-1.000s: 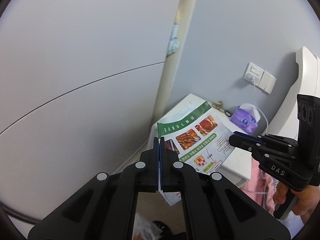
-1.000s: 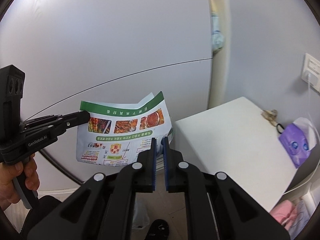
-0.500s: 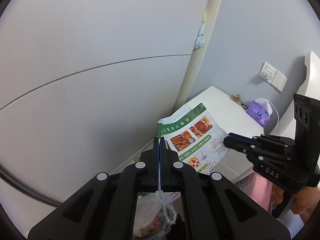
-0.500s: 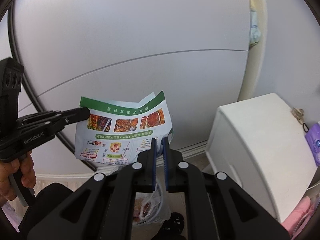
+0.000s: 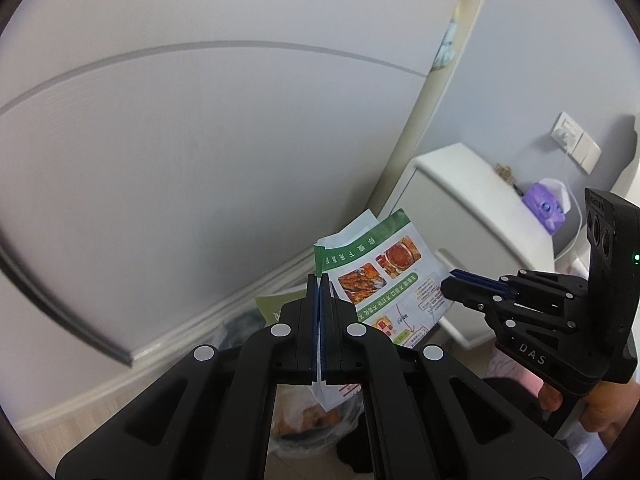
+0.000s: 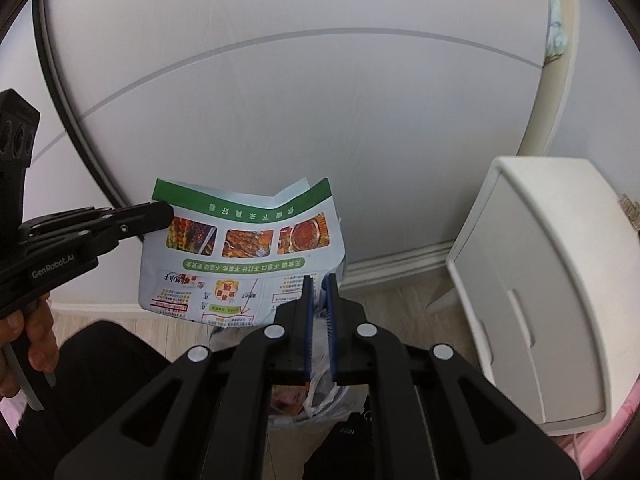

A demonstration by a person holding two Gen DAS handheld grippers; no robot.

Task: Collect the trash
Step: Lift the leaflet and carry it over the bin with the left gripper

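Observation:
A green-and-white food flyer (image 5: 384,280) (image 6: 244,256) hangs in the air in front of a white wall. My left gripper (image 5: 319,286) is shut on one edge of it; in the right wrist view its tip (image 6: 158,214) pinches the flyer's upper left corner. My right gripper (image 6: 318,280) has its blue pads a narrow gap apart with the flyer's lower right edge at them; in the left wrist view its tip (image 5: 450,290) meets the flyer's right edge. Below, a clear plastic bag of trash (image 5: 316,420) (image 6: 312,400) sits on the floor.
A white bedside cabinet (image 6: 552,280) (image 5: 480,200) stands to the right, with a purple tissue pack (image 5: 546,206) and keys on top. A wall socket (image 5: 574,146) is above it. Pink fabric (image 6: 600,436) lies at the lower right. A wooden floor and a white skirting board run below.
Both grippers have tipped downward with the flyer between them. The floor, the skirting board and the trash bag have come into view under the flyer.

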